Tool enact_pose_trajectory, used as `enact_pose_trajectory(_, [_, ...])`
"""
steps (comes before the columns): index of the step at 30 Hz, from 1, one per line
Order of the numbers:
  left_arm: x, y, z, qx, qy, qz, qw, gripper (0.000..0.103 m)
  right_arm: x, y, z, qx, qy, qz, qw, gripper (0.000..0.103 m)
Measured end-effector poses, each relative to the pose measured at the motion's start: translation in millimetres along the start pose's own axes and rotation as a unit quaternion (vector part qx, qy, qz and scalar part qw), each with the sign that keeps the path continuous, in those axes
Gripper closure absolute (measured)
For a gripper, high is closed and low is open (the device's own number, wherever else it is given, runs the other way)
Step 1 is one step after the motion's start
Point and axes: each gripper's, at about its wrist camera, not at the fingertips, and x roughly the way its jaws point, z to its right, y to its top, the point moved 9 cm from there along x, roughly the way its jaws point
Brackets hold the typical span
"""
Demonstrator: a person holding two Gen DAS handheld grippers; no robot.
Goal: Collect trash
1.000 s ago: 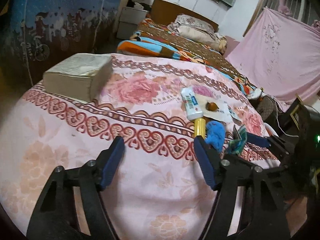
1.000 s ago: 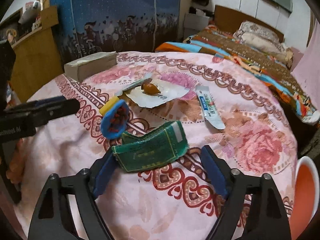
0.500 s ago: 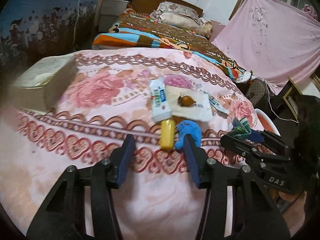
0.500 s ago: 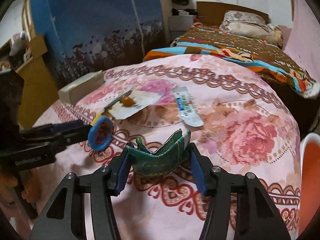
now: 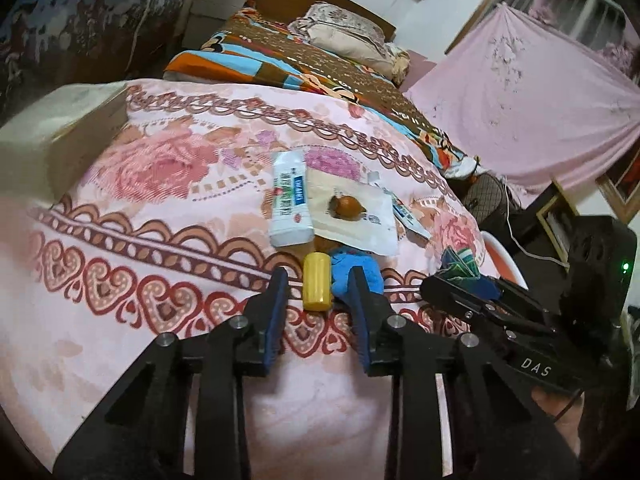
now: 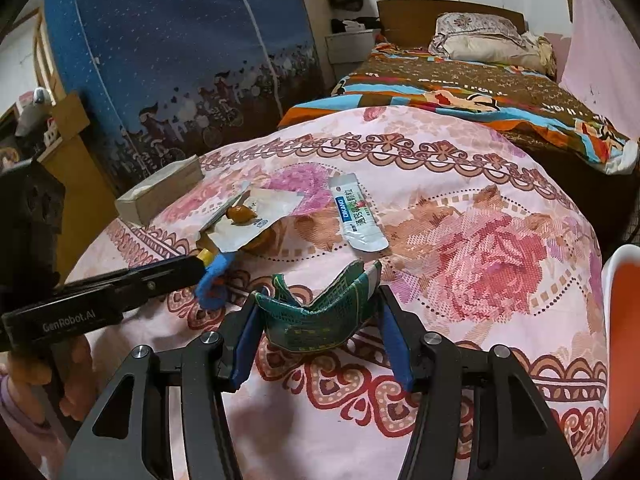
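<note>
Left wrist view: the left gripper (image 5: 318, 284), jaws just narrowing, straddles the yellow cap (image 5: 316, 287) near the bedspread's (image 5: 168, 184) front edge, not yet pinching. Right wrist view: the right gripper (image 6: 316, 312) squeezes the green wrapper (image 6: 320, 314), buckling it for lifting.

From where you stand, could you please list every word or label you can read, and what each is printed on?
"GenRobot.AI": on the black body of the left tongs.
"DAS": on the black body of the right tongs.
"DIKANG": on the blue band of the white flattened tube; its remaining print is unreadable.
Green crumpled packet: print too blurred.
</note>
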Motion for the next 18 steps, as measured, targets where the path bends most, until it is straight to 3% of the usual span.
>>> enact_pose_trajectory(12, [-18,-2,-21,-0.058,-0.009,0.042,0.9974,0.089,-8,0,6,0.006,-0.016,0.017,1.0,0.05])
enact_pose_trajectory(18, [-12,-4,-7,-0.024,0.003,0.031,0.9992,0.089,-10,1,10,0.014,-0.017,0.02,1.0,0.05])
